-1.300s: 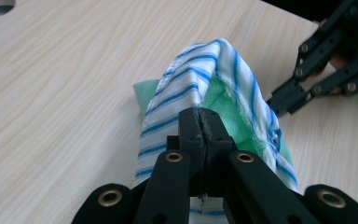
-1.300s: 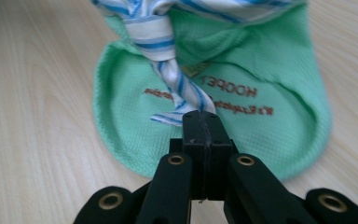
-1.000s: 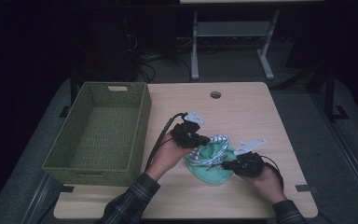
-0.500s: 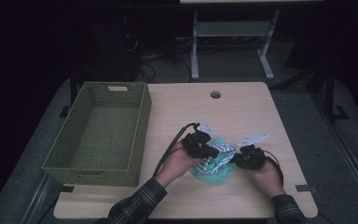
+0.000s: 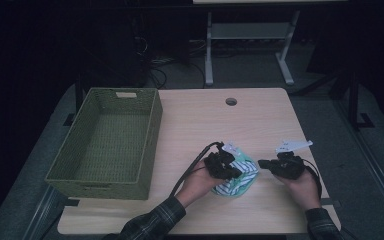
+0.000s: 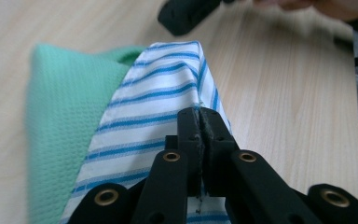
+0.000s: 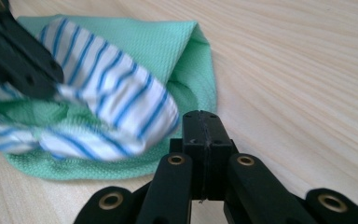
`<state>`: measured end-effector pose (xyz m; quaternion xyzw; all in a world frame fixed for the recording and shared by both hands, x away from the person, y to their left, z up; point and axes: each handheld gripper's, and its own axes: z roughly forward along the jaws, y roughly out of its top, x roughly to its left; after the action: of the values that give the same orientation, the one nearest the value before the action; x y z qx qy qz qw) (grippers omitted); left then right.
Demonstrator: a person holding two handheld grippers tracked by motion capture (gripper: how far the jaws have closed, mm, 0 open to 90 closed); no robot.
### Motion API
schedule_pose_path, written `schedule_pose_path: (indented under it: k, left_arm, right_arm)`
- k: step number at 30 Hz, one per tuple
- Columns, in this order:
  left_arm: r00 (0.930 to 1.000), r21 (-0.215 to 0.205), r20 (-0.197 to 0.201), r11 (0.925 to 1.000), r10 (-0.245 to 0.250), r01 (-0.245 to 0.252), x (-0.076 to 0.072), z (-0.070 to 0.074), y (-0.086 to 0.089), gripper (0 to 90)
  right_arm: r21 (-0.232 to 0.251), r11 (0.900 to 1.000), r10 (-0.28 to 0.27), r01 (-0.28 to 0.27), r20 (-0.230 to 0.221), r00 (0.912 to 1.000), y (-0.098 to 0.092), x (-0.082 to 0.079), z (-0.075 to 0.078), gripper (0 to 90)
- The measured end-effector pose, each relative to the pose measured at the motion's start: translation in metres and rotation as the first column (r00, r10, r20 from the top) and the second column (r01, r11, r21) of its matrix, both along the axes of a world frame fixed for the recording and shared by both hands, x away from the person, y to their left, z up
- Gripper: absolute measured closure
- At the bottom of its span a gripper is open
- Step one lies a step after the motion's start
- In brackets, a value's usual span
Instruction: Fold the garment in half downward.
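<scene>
Folding: striped cloth partly doubled over green cloth
Left gripper: pinching striped edge
Right gripper: pressed together, empty
Left: tidy, basket

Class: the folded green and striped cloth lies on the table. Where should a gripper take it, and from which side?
Take the cloth at its free striped fold, which stands up off the table. Come in level from the bundle's open side; the left gripper already pinches that edge. The flat green layer offers less to grip.

A green woven basket is sitting on the left part of the light wooden surface, its inside bare. A round hole is showing near the surface's far edge, and a white metal frame is standing on the dark floor beyond.
</scene>
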<state>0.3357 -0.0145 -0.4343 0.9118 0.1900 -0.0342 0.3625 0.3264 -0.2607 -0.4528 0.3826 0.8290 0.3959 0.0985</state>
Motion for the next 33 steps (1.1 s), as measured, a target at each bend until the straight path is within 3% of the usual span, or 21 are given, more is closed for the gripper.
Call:
schedule_pose_path:
  k: [4,6,9,14,23,25,29,33]
  left_arm:
    - [0.9999,0.002,-0.008,1.0,-0.009,0.009,-0.001,-0.004,-0.004,78.2]
    - [0.9999,-0.003,0.007,1.0,-0.007,0.007,-0.003,0.001,-0.002,72.3]
    - [0.9997,-0.034,0.023,0.9994,-0.003,0.004,-0.006,0.016,0.005,70.5]
    - [0.9986,-0.077,0.034,0.9963,0.041,-0.038,-0.002,0.032,0.027,80.0]
    - [0.9885,-0.052,0.036,0.9881,0.147,-0.145,0.006,0.03,0.072,88.0]
    - [0.9855,-0.034,0.056,0.9868,0.16,-0.158,0.007,0.03,0.077,88.0]
    - [0.9814,-0.038,0.042,0.9818,0.187,-0.186,0.009,0.025,0.083,87.9]
    - [0.9835,-0.028,0.043,0.9843,0.176,-0.174,0.012,0.02,0.078,87.9]
  right_arm:
    - [0.002,1.0,0.005,-0.005,0.005,1.0,0.0,0.0,0.001,89.6]
    - [0.003,1.0,0.006,-0.006,0.002,1.0,0.001,-0.001,0.002,89.6]
    - [0.012,1.0,0.018,-0.018,0.011,0.9998,0.003,-0.002,0.007,89.6]
    - [0.027,0.998,0.053,-0.054,0.039,0.9978,0.013,-0.006,0.017,89.6]
    - [0.033,0.995,0.095,-0.097,0.059,0.9938,0.034,0.006,0.028,89.7]
    - [0.034,0.993,0.107,-0.11,0.067,0.992,0.039,0.012,0.028,89.7]
    - [0.039,0.992,0.117,-0.119,0.059,0.9914,0.051,0.022,0.027,89.7]
    - [0.037,0.99,0.133,-0.135,0.062,0.9892,0.063,0.033,0.024,89.7]
